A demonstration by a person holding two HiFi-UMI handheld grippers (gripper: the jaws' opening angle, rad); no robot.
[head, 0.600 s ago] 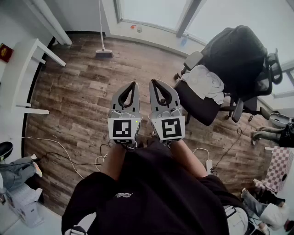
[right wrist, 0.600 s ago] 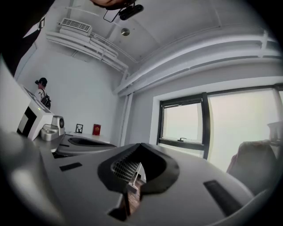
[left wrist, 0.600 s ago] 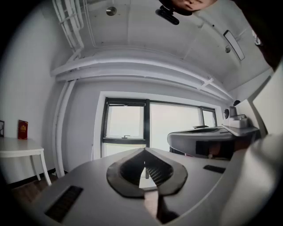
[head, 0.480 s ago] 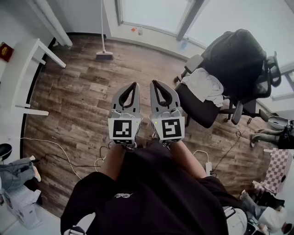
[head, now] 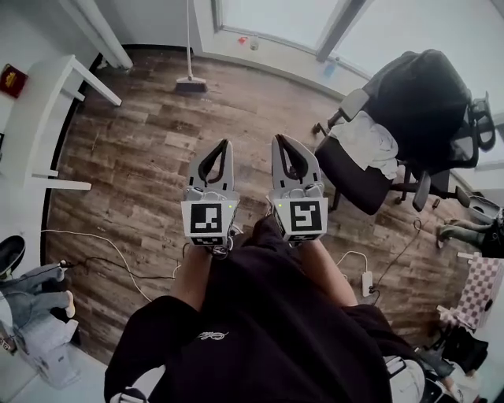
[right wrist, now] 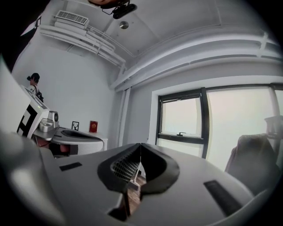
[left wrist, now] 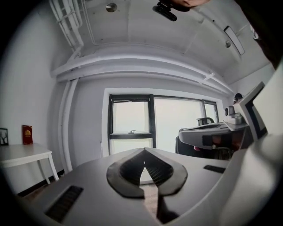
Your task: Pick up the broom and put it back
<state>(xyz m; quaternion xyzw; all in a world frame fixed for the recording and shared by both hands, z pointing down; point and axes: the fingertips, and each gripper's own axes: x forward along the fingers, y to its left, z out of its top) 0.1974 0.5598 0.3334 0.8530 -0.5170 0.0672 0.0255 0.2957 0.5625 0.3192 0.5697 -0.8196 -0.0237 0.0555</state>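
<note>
Since the broom stands well ahead, left tongs and right tongs are together, empty. Both point forward, probably for the approach.

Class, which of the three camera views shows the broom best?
The head view: the broom stands on the floor against the wall beside the window, head and handle both visible. Neither gripper view shows it clearly.
</note>
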